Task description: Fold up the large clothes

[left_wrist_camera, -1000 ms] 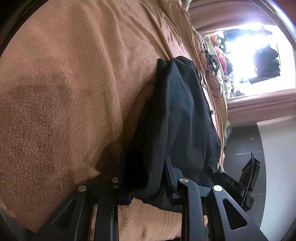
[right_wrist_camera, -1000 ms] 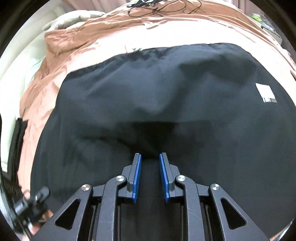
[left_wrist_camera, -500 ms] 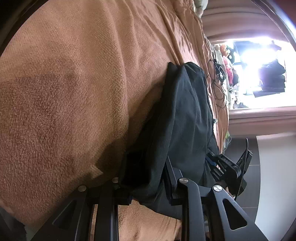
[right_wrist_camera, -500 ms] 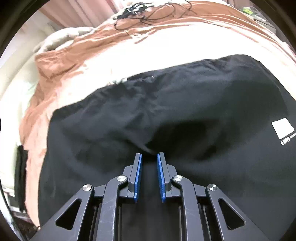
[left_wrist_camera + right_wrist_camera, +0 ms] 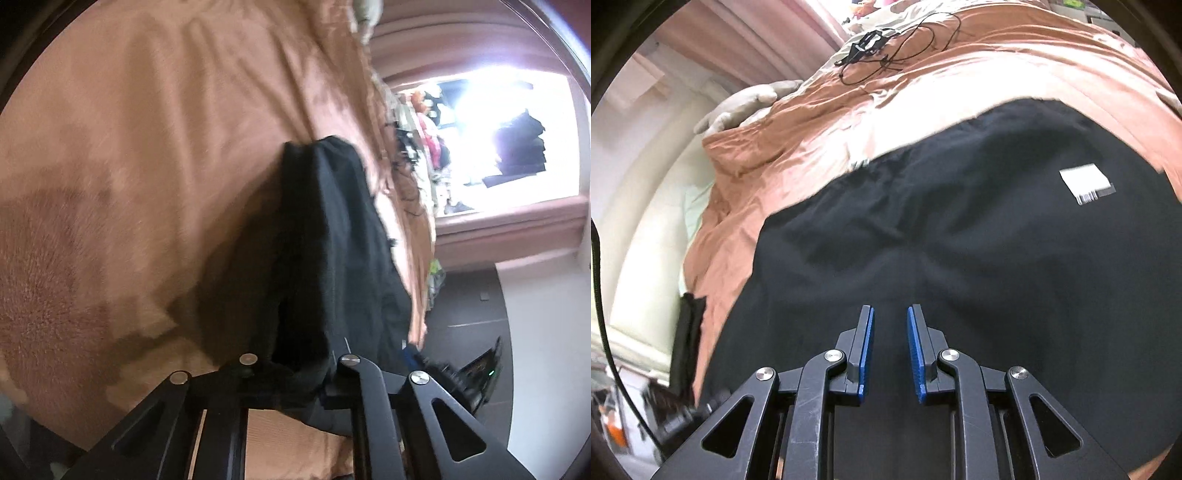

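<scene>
One cable (image 5: 905, 40) lies on bedspread (image 5: 997, 66).

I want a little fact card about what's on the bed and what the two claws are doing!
Clothing: black garment, spread on the bed
Label: white tag on the garment
Bed cover: brown blanket
Left claw: shut on a bunch of the black garment
Right claw: blue pads slightly apart, with black cloth running between them; grip unclear
Extra: black cable tangled at the far side of the bed
</scene>
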Demonstrator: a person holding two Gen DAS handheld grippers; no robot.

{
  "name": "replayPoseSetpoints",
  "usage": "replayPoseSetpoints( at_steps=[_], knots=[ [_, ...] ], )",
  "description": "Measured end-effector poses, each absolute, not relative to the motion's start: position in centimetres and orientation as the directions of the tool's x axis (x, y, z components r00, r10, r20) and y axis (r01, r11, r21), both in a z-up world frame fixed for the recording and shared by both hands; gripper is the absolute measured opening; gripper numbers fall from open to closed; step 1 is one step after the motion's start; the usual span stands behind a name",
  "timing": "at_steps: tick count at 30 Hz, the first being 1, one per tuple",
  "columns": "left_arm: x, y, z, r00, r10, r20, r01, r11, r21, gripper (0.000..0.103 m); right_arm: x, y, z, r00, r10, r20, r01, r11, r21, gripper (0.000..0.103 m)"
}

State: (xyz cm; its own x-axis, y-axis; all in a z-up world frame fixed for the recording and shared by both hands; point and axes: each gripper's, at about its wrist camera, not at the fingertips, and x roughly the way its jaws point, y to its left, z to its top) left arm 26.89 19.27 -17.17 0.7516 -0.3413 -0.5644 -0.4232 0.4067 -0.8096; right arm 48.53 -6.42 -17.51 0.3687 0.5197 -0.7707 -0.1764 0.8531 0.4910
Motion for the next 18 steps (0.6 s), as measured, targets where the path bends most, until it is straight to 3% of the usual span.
replayPoseSetpoints(
  at_steps=[18],
  knots=[
    [29.9,13.1,-5.8,0.805,-0.391,-0.446,-0.155,0.586,-0.795,0.009,40.1,-8.0,-21.4,0.273,0.589,-0.761,-0.176,0.808,0.562,0.012]
  ],
)
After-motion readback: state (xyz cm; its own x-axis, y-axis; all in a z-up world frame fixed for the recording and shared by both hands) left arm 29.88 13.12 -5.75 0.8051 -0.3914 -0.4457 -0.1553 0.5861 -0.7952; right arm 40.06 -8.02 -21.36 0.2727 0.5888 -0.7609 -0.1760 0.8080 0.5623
